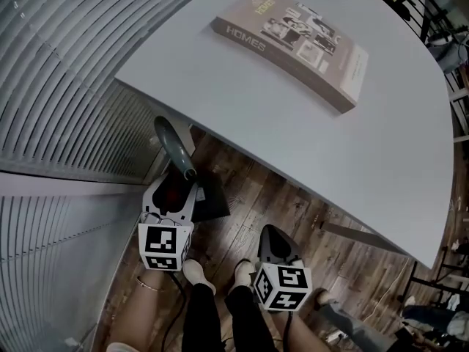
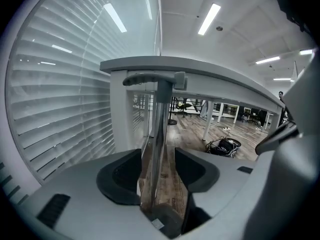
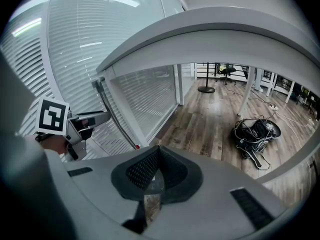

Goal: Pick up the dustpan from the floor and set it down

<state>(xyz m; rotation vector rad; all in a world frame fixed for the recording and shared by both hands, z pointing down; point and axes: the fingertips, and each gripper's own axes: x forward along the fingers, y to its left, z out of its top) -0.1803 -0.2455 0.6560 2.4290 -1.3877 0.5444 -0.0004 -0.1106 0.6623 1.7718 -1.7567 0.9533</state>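
Two claws are down near the floor [image 1: 256,196], close in front of the person's shoes [image 1: 198,273]. The left claw [image 1: 179,189] has its jaws spread wide. The handle [image 2: 159,124] of the dustpan [image 1: 209,196] stands upright in the gap between them. In the left gripper view the pads do not press on the shaft, and a strip of floor shows on either side of it. The strip by the left pad is thin, though, so I would not swear the shaft clears that pad.

The dustpan sits just ahead of this claw and a little to its right, with its dark pan down on the boards. The handle rises past the claw tips to a grey grip that ends near the edge of the table [image 1: 293,123] above. Blinds [image 1: 66,86] run along the wall to the left of the claw.

The right claw [image 1: 272,235] has its jaws pressed together with nothing between them. It points down at bare boards, apart from the dustpan, which lies off to its left. In the right gripper view the left claw and the handle show toward the left edge. A bundle of cables [image 3: 255,134] lies on the floor farther ahead of it and to the right. Up on the table, above both claws, a book [image 1: 293,42] lies flat.
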